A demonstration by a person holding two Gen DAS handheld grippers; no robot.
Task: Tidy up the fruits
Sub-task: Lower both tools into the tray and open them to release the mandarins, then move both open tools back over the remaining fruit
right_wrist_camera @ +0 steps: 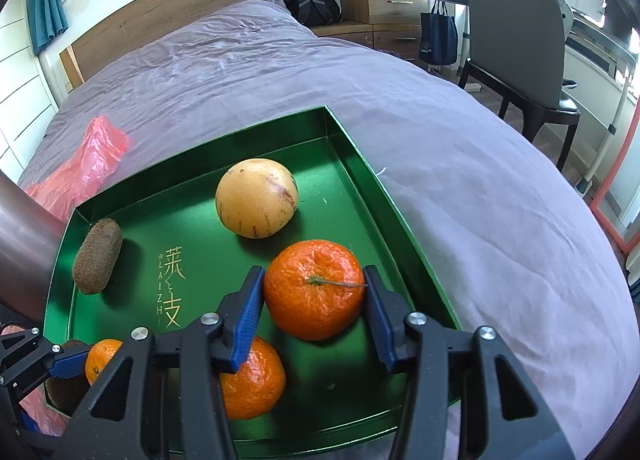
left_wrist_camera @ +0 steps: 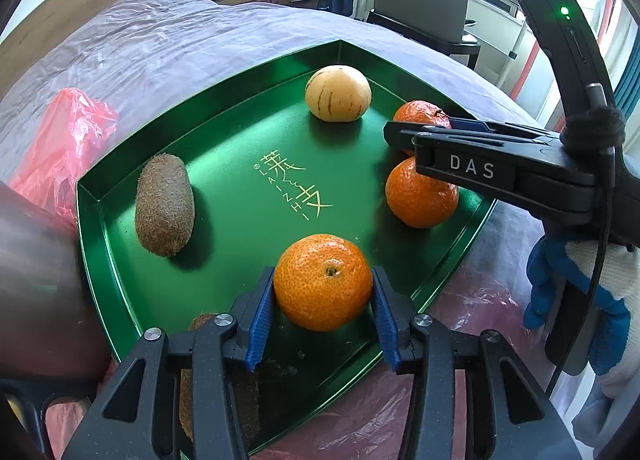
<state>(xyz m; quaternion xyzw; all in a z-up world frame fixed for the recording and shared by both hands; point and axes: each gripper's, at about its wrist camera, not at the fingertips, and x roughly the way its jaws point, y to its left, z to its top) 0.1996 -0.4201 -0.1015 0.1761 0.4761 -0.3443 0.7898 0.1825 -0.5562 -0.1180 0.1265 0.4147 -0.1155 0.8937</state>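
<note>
Left gripper [left_wrist_camera: 323,274] holds a round orange mandarin with a dimpled top [left_wrist_camera: 320,300]; both blue pads lie against its sides at the near edge of the shallow green metal tray [left_wrist_camera: 240,260]. Right gripper [right_wrist_camera: 314,272] is closed likewise on a second orange mandarin with a dry stem [right_wrist_camera: 312,300] near the tray's right wall.

We note a third orange mandarin [left_wrist_camera: 422,192] between the two, partly covered by the right gripper in both views. A fuzzy brown kiwi [left_wrist_camera: 165,204] lies clear at the left wall. A second brown kiwi [left_wrist_camera: 192,380] sits under the left gripper's frame, mostly hidden. A pale yellow fruit with purple streaks [left_wrist_camera: 338,94] rests near the far corner.

Open tray floor remains around the gold lettering at centre.

The tray rests on a wrinkled purple bedsheet [left_wrist_camera: 180,32], with a crumpled red plastic bag [left_wrist_camera: 60,140] to its left. A white-and-blue gloved hand [left_wrist_camera: 580,292] carries the right gripper. A grey chair [right_wrist_camera: 516,32] stands beyond the bed.
</note>
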